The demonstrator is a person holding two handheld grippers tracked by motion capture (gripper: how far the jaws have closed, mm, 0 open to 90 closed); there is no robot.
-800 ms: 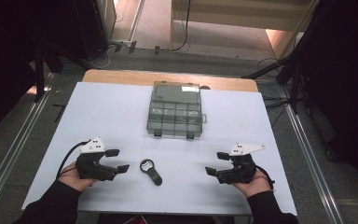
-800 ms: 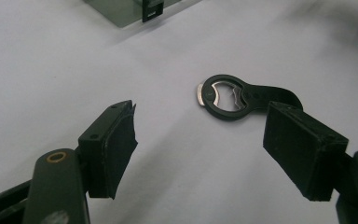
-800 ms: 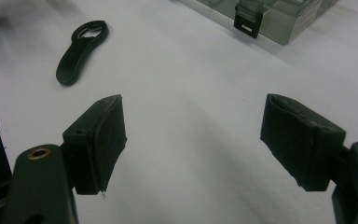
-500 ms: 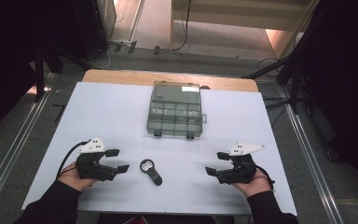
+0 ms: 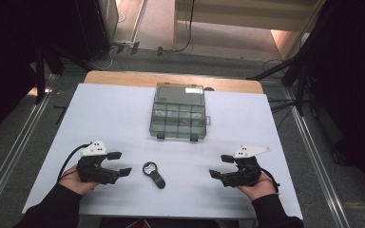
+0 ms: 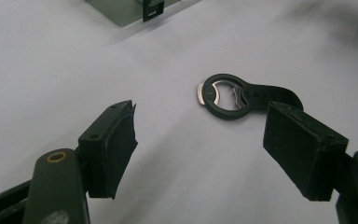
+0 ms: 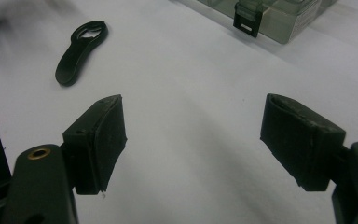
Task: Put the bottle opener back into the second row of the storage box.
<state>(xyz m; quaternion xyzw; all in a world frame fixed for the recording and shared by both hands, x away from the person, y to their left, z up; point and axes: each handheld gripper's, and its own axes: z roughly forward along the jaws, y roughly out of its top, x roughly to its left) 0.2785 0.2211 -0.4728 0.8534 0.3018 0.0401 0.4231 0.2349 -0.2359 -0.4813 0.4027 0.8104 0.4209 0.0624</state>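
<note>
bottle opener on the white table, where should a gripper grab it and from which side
Probably the narrow handle of the flat black bottle opener with the metal-lined ring, from above, jaws across its width. It lies flat, and the left gripper is nearest.

Lab recording bay: white-covered table (image 5: 123,109) on wood top, aluminium rails (image 5: 9,156) either side, cables (image 5: 275,66) on grey floor, dark surrounds.

Right hand-held gripper (image 7: 193,140): two black jaws wide apart, nothing between, only bare white tabletop (image 7: 191,84) beyond. Black bottle opener (image 7: 79,51) lying flat at upper left, ring end farther away. Clear compartment box (image 7: 279,18) at top right, black latch (image 7: 248,19) facing camera.
</note>
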